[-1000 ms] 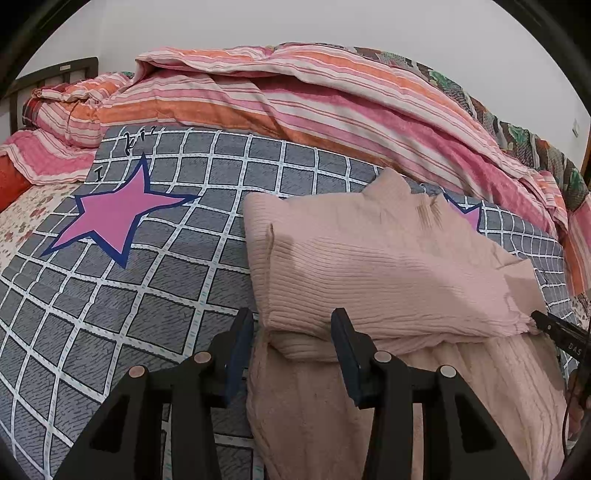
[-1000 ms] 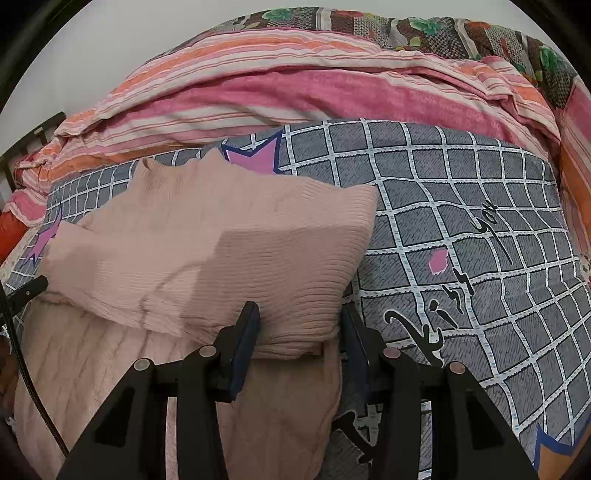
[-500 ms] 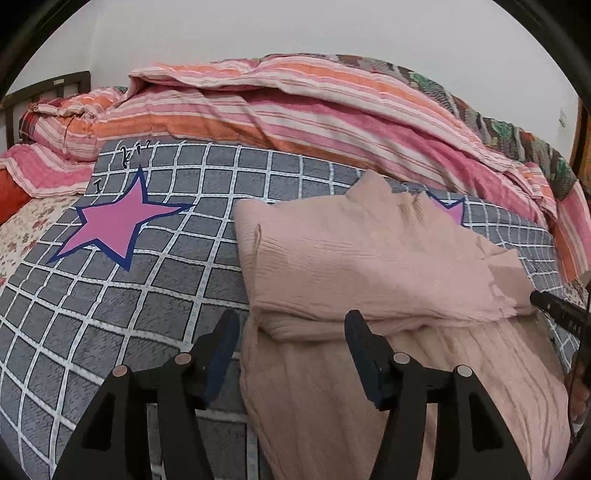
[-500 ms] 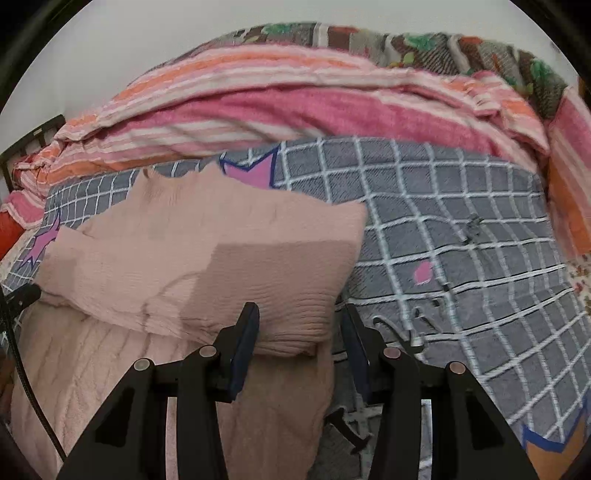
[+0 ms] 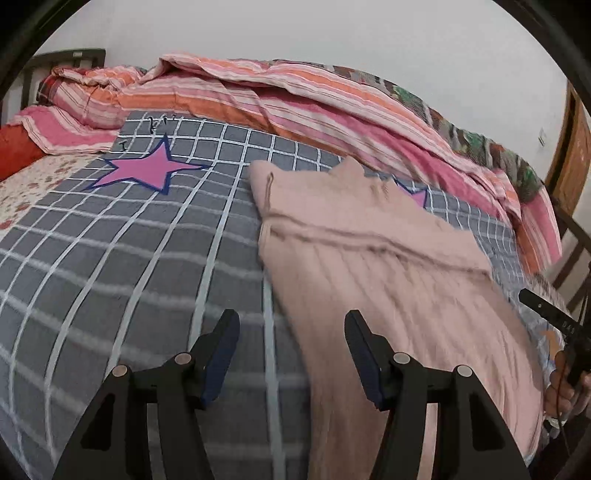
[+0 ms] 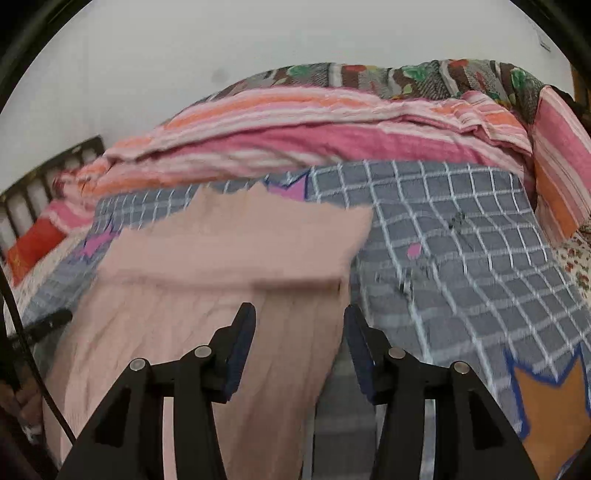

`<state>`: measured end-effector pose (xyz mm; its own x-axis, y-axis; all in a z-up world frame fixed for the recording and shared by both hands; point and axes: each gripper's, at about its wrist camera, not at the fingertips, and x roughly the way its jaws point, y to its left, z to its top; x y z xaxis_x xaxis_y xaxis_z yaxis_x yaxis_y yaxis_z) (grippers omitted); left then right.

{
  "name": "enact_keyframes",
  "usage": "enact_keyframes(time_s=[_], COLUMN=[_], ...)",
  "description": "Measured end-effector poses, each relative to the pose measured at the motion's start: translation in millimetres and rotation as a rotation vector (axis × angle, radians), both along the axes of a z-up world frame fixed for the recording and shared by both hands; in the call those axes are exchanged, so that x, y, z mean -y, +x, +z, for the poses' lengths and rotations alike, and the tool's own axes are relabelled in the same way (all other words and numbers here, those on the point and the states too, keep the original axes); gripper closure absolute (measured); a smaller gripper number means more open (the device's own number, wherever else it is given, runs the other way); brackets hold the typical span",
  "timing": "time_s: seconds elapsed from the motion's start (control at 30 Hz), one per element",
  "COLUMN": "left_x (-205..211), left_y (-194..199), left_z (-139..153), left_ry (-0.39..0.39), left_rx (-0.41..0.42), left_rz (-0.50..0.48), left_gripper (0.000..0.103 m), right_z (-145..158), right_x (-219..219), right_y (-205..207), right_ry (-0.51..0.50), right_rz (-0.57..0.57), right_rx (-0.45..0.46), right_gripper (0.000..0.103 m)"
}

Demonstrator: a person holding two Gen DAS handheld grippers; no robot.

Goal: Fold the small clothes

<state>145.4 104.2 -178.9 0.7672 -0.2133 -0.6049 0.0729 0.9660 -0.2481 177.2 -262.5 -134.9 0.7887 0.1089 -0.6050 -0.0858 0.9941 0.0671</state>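
A grey checked bedspread (image 5: 110, 266) with white grid lines covers the bed, a pink star (image 5: 142, 171) printed on it toward ten o'clock in the left wrist view. At twelve o'clock a striped pink and orange quilt (image 5: 288, 99) lies heaped along the back, touching the white wall (image 5: 332, 33). Beyond it, at two o'clock, there's a flowered blanket (image 5: 476, 136). At nine o'clock sits a red pillow (image 5: 14, 155), with a dark headboard (image 5: 55, 61) above it. Over in the right wrist view, an orange star (image 6: 546, 402) shows at four o'clock.
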Motion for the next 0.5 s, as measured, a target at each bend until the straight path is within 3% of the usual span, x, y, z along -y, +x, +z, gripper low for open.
enact_keyframes(time_s=[0.2,0.33,0.43,0.5], left_x=[-15,-13,-6,-1], left_y=[-45,-71,-89,-101], left_z=[-6,-10,-14,-17], left_ry=[-0.055,-0.069,-0.063,-0.069], left_rx=[0.002,-0.004,-0.022,-0.033], left_rz=[-0.01,-0.034,-0.073,-0.089], left_gripper=[0.046,0.047,0.047,0.047], right_z=[-19,-24,-33,-40], right_x=[1,-1,-2,0], right_y=[-54,-94,-122,-136], right_ry=[0.055,0.059,0.038,0.056], right_rz=[0.018,0.04,0.045,0.053], right_rx=[-0.073,-0.075,-0.091,-0.098], right_gripper=[0.055,0.055,0.059,0.069])
